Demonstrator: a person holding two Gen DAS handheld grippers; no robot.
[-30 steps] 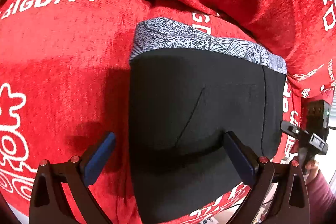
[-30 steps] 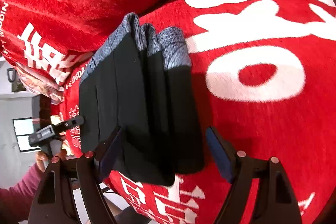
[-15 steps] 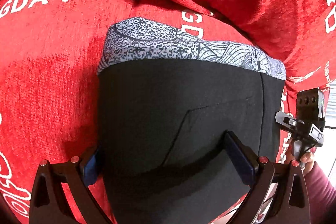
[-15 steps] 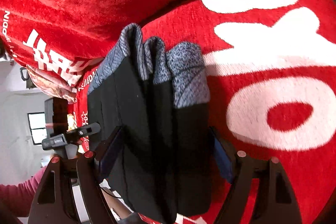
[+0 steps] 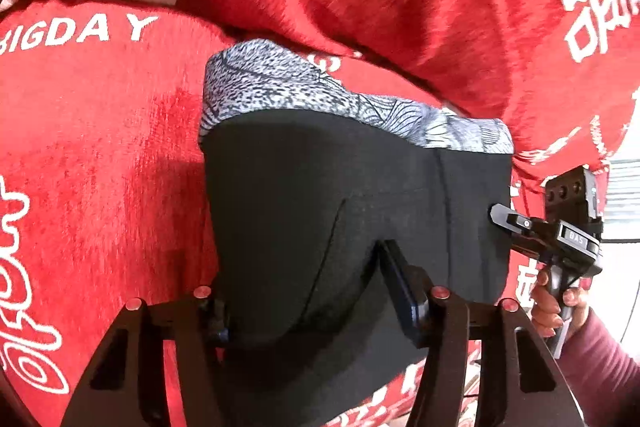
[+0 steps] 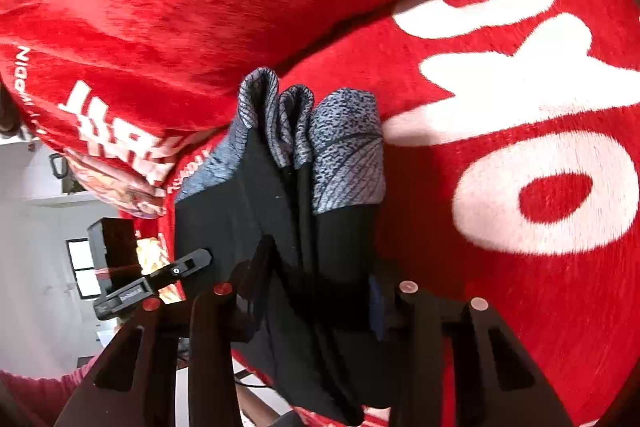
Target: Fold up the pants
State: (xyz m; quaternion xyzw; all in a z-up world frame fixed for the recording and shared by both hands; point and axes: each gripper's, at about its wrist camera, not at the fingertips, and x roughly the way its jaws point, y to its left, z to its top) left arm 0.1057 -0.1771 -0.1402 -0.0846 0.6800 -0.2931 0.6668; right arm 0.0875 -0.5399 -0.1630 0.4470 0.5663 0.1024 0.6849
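left hand-held gripper: just closed, pinching folded pants | right hand-held gripper: likewise closed onto pants

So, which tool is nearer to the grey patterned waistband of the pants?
Neither clearly. The left tool and the right tool have both just closed on the black pants, at the end away from the waistband.
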